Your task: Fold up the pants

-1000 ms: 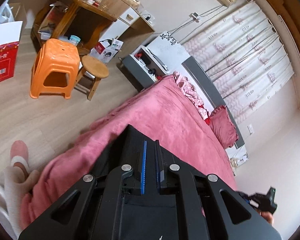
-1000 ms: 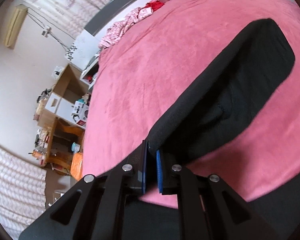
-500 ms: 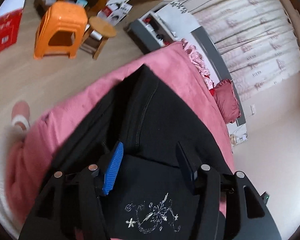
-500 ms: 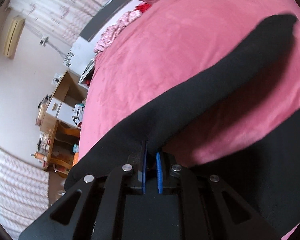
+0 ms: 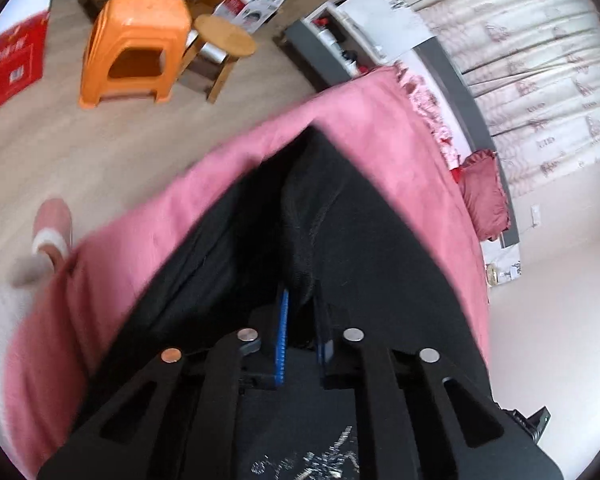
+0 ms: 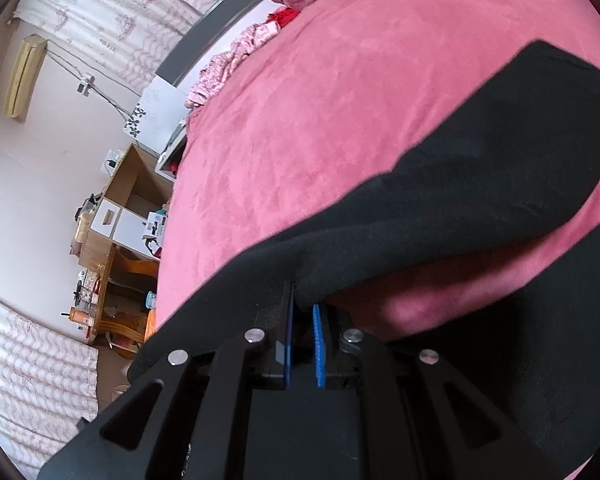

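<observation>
1. Your left gripper (image 5: 302, 322) is clenched on a thick bunch of the black pants (image 5: 364, 240). The fabric fills the narrow gap between the two blue pads (image 5: 283, 336).
2. Ahead of this gripper the pants spread in a dark wedge over the pink bedcover (image 5: 148, 240), and the tip of the wedge lies near the far edge of the bed.
3. Below the left gripper, close to its body, you can see a pale embroidered pattern (image 5: 312, 460) on the black cloth.
4. Your right gripper (image 6: 303, 320) is also grasping the pants (image 6: 480, 184). A fold of cloth enters between its blue pads (image 6: 319, 348) from above.
5. From the right gripper one leg of the pants runs forward and to the right, and it hangs a little above the bedcover (image 6: 340, 100), with a shadow under it. Its rounded end is far ahead at the right.
6. More black cloth lies at the right of this gripper and below it.
7. Beyond the bed, to the left of your left gripper, an orange stool (image 5: 134, 44) stands on the floor just beside a small wooden stool (image 5: 224, 46). A red box (image 5: 12, 60) is further left.
8. A dark red pillow (image 5: 484, 196) rests at the head of the bed, far to the right of the left gripper.
</observation>
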